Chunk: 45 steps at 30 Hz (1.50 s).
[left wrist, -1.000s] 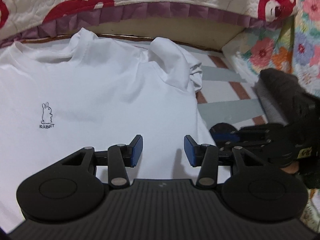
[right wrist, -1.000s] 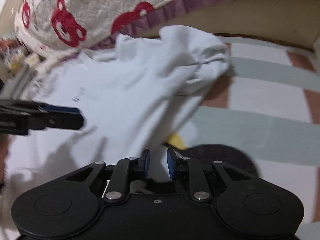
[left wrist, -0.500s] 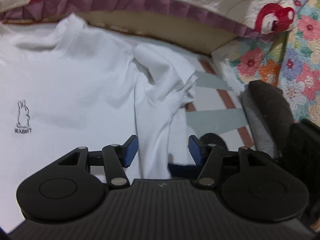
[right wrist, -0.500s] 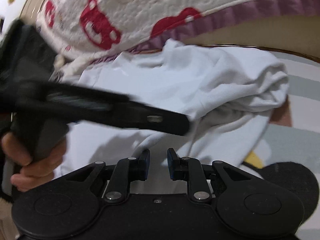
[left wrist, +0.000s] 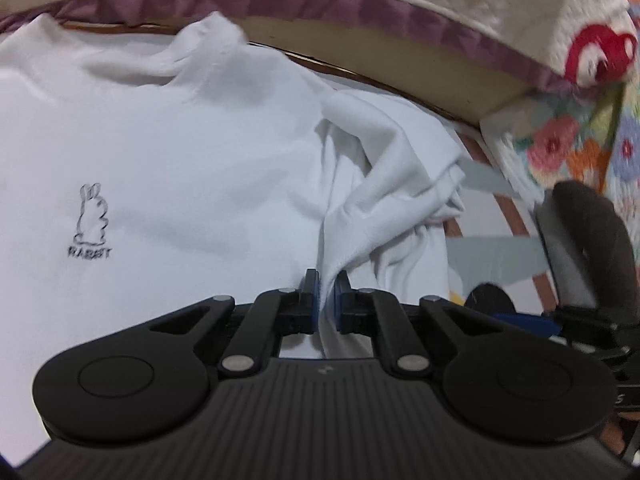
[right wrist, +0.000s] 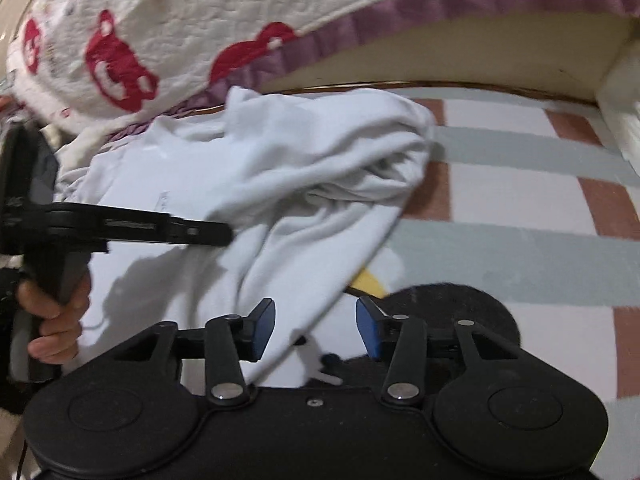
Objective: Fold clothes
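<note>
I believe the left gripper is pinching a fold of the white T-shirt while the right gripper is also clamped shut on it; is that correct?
Not quite: the right gripper is open, its pads apart around the white T-shirt, as the right wrist view shows. The left gripper is indeed pinching a fold.

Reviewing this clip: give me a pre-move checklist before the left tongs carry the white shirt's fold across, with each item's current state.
1. Left tongs shut on the white shirt: ok, fabric is pinched between the blue pads.
2. Right tongs released: ok, jaws stand apart with cloth lying between them, ungripped.
3. Sleeve laid flat: not ok, it is bunched in a heap.
4. Rabbit print area smooth: ok, only faint wrinkles.
5. Collar edge clear of the quilt: cannot tell, the quilt overhangs it.
6. How many layers are pinched: cannot tell.
</note>
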{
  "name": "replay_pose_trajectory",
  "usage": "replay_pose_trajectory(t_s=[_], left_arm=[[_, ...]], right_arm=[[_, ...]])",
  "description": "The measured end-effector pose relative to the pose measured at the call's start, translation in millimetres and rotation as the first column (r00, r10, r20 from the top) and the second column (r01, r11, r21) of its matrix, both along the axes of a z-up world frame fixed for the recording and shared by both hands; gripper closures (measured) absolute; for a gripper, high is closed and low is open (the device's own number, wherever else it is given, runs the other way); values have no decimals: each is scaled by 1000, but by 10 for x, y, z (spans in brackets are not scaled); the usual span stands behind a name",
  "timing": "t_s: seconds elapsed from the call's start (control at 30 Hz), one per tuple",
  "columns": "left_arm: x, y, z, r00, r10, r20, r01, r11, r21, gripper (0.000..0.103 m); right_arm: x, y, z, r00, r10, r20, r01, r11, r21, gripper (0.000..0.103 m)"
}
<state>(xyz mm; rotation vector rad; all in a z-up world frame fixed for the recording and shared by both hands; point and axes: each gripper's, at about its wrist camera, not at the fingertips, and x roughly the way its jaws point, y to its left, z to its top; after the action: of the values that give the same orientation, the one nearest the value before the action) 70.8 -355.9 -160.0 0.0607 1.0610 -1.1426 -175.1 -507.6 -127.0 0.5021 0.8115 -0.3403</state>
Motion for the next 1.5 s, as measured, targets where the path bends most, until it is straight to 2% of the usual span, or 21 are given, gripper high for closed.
replay_pose_trajectory(t_s=[0.2,0.3,0.4,0.43,0.47,0.53,0.57,0.7,0.9,1.07,1.27,1.33,1.4,1.43,1.47,1.5], left_arm=[[63,48,23,998,62,12,-62,998,2,96],[138,127,23,995,103,13,-103,995,4,96],[193,196,-4,993,120,-7,-120,993,3,97],[197,213,-4,992,122,-7,-122,993,3,97],[199,217,3,992,123,-8,-123,992,0,97],[201,220,21,992,125,-11,-125,992,-7,97],[203,220,35,992,124,-11,-124,992,-14,97],[214,228,82,993,121,-16,-122,992,-41,97],[191,236,110,993,119,-10,-119,992,-50,97],[106,201,151,996,90,13,-89,994,-66,97],[-127,90,160,1000,2,17,0,997,-74,96],[-210,43,118,1000,-21,23,22,998,-54,96],[-267,8,68,999,-27,41,28,999,-21,95],[-284,-3,46,998,-28,54,28,1000,-5,95],[-283,2,32,998,-25,55,25,1000,-1,94],[-278,10,21,998,-22,54,22,1000,0,94]], right_arm=[[139,-101,-135,997,-74,17,72,992,104,46],[284,-92,-234,997,-76,-11,77,991,108,46],[399,8,-227,999,-15,-43,17,998,62,43],[438,42,-225,999,5,-54,-3,999,47,50],[461,35,-221,997,15,-73,-13,1000,25,71],[507,22,-214,993,32,-111,-34,999,-17,99],[500,-41,-188,994,24,-109,-25,1000,-7,100],[350,-181,134,992,-68,-109,46,981,-188,100],[117,-635,503,964,-182,-195,87,905,-417,100],[-52,-1071,773,928,-280,-247,91,811,-578,100],[-255,-1594,1098,871,-403,-281,68,665,-744,100],[-166,-1698,1020,858,-429,-281,77,649,-756,100],[-87,-1809,922,840,-463,-282,97,640,-763,90],[-59,-1875,882,833,-479,-277,123,649,-751,76],[-72,-1885,857,834,-490,-255,168,665,-727,66],[-86,-1896,833,833,-501,-233,213,680,-702,62]])
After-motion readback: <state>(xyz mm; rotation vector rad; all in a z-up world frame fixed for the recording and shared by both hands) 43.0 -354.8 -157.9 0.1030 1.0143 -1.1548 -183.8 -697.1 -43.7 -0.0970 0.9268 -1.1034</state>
